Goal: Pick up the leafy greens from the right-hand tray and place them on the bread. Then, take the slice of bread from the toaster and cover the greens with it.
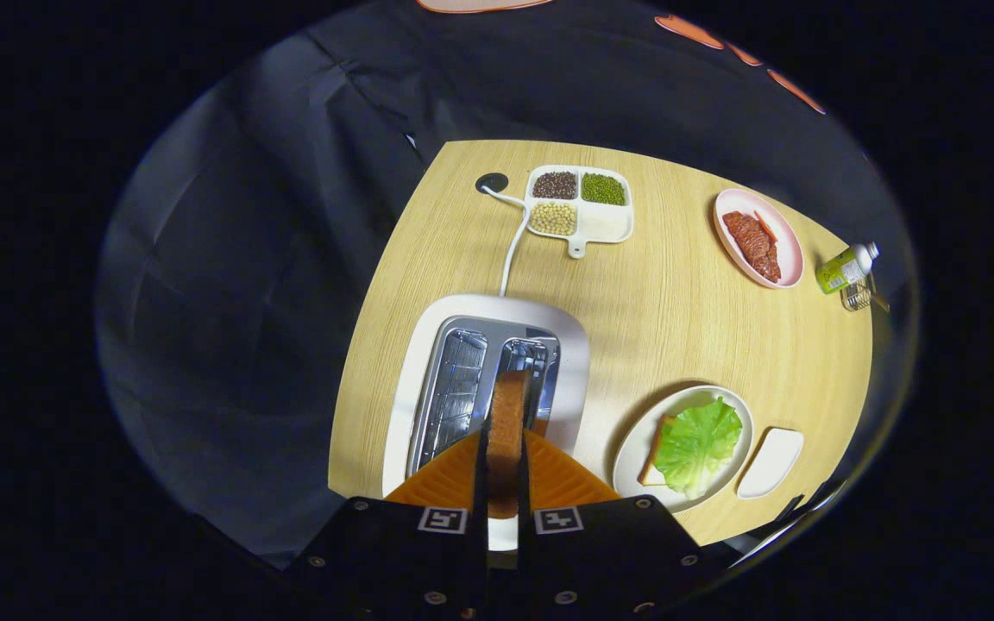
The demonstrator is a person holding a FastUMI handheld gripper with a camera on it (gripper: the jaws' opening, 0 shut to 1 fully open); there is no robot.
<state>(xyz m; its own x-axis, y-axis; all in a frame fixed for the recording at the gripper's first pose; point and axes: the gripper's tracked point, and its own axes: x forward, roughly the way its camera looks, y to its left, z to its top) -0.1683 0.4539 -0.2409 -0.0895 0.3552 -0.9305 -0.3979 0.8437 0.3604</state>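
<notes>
My gripper (504, 448) is shut on a slice of bread (507, 414), held on edge between both fingers, above the right slot of the white toaster (428, 362). To the right of the toaster a round white plate (635, 448) holds another bread slice (654, 466) with the leafy greens (697, 444) lying on top of it. A small white tray (770, 461) sits just right of that plate.
Beyond the toaster stands a white divided dish (609, 226) with beans in three compartments, and the toaster's white cord (510, 250) runs to a table hole. A pink plate (789, 250) with meat and a small green bottle (846, 267) sit at the far right.
</notes>
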